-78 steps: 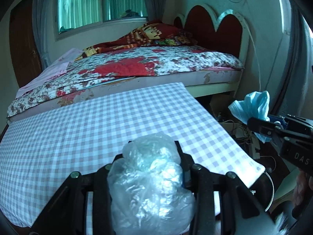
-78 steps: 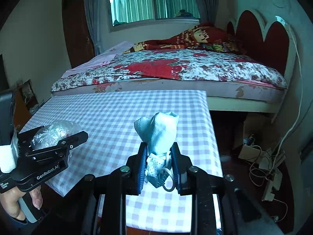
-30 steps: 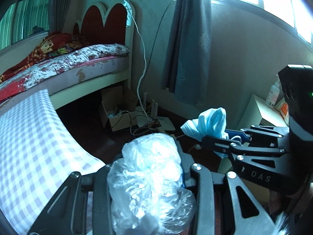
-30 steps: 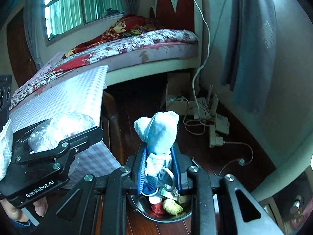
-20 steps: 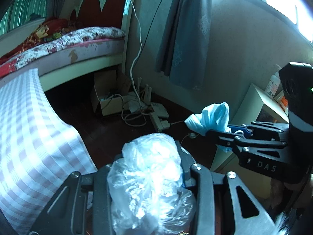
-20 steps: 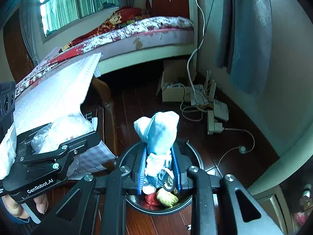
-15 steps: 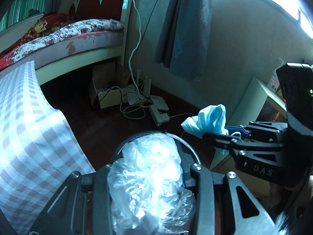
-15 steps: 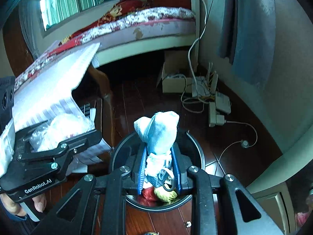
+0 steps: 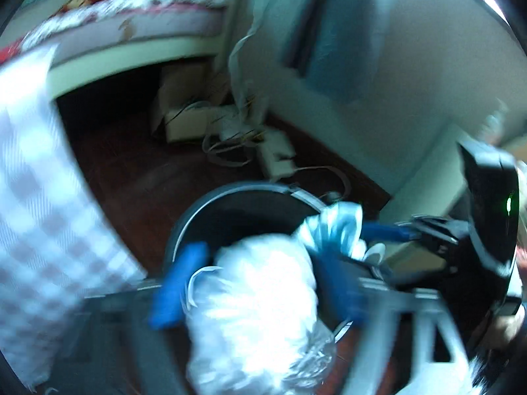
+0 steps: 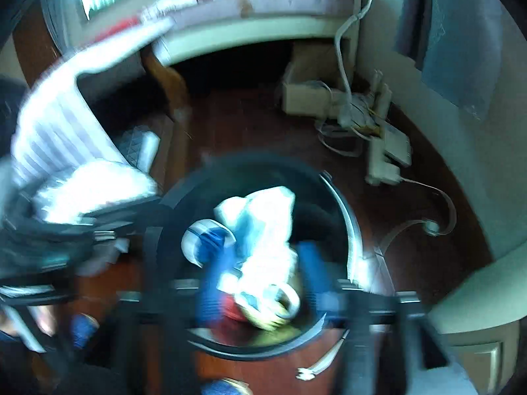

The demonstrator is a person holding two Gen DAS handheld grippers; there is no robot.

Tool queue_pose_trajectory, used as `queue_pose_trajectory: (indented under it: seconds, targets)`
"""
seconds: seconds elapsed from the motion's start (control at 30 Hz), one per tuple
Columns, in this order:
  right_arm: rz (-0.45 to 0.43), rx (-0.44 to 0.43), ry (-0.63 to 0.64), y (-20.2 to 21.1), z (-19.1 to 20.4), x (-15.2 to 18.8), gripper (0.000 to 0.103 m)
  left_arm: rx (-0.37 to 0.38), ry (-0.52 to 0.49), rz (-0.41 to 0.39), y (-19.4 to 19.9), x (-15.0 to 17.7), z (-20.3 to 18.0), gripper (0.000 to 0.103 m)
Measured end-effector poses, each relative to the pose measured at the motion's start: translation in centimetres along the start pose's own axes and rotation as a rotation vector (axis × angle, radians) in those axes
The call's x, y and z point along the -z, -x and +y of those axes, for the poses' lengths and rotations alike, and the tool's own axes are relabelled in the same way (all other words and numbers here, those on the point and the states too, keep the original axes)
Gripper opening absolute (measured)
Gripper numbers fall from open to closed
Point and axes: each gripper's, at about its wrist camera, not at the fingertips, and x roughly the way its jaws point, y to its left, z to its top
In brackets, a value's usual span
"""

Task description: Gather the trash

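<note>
Both views are motion-blurred. My left gripper [image 9: 260,289] has its blue pads spread apart around a crumpled clear plastic bag [image 9: 260,309], right above the round black trash bin [image 9: 237,194]. My right gripper [image 10: 260,276] also has its pads apart, with a light-blue face mask [image 10: 263,230] loose between them over the bin [image 10: 342,217]. Red and yellow trash [image 10: 263,322] lies inside the bin. The mask [image 9: 332,230] also shows in the left wrist view, and the bag [image 10: 92,191] in the right wrist view.
A checked tablecloth [image 9: 36,204] hangs at the left. Power strips and cables [image 10: 372,131] lie on the dark wooden floor by the wall. A bed [image 10: 257,3] stands behind. A white cabinet [image 10: 477,302] is at the right.
Both grippers have dropped toward the bin and their jaws have spread apart. The bag and the mask were clamped before and now sit loose between the pads.
</note>
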Motion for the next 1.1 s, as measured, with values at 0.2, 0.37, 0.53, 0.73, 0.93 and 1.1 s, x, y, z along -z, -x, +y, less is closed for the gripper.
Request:
queue_pose_trajectory:
  seconds: [0.2, 0.37, 0.53, 0.73, 0.93, 1.1]
  targets:
    - [0.032, 0.051, -0.077, -0.7, -1.7, 1.4, 0.102, -0.153, 0.017, 0.089, -1.7, 1.6, 1.5, 0.102]
    - [0.050, 0.073, -0.092, -1.0, -1.8, 1.8, 0.102, -0.184, 0.000, 0.082, -1.4, 2.2, 1.3, 0.102]
    - [0.041, 0.079, -0.075, -1.0, -1.2, 1.6, 0.102, -0.188, -0.006, 0.057, -0.3, 2.7, 1.6, 0.102]
    - [0.012, 0.076, -0.060, -0.5, -0.1, 1.0, 0.102, -0.208, -0.006, 0.046, 0.1, 2.8, 2.3, 0.102]
    - [-0.007, 0.076, -0.049, 0.3, 0.9, 0.5, 0.102, -0.220, -0.001, 0.033, 0.9, 2.7, 2.4, 0.102]
    - [-0.024, 0.076, -0.048, 1.1, 1.6, 0.2, 0.102, -0.230, -0.004, 0.013, 1.8, 2.3, 2.3, 0.102]
